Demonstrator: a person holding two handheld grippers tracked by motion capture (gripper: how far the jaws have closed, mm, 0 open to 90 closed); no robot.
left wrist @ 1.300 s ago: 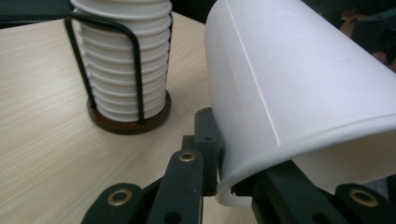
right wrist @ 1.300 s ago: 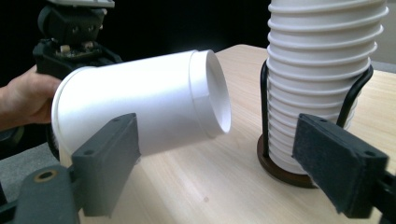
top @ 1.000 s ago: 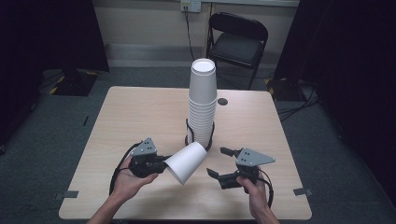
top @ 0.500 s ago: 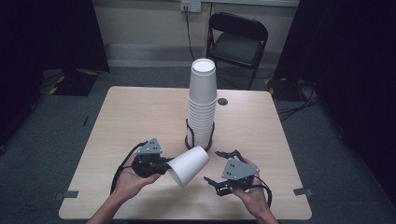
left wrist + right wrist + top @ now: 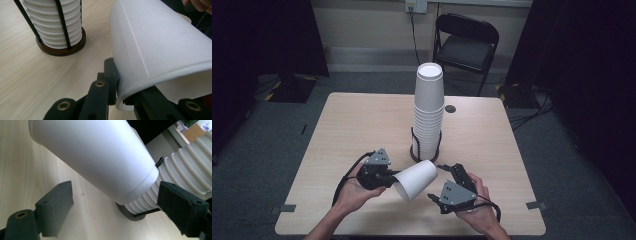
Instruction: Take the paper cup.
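A black folding chair (image 5: 467,42) stands beyond the table (image 5: 362,125).

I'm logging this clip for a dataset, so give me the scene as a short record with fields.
held item: white paper cup, tilted on its side
left gripper: shut on the cup's rim
right gripper: open, jaws either side of the cup's base end, apart from it
cup stack: upright in a black wire holder
surface: wooden table
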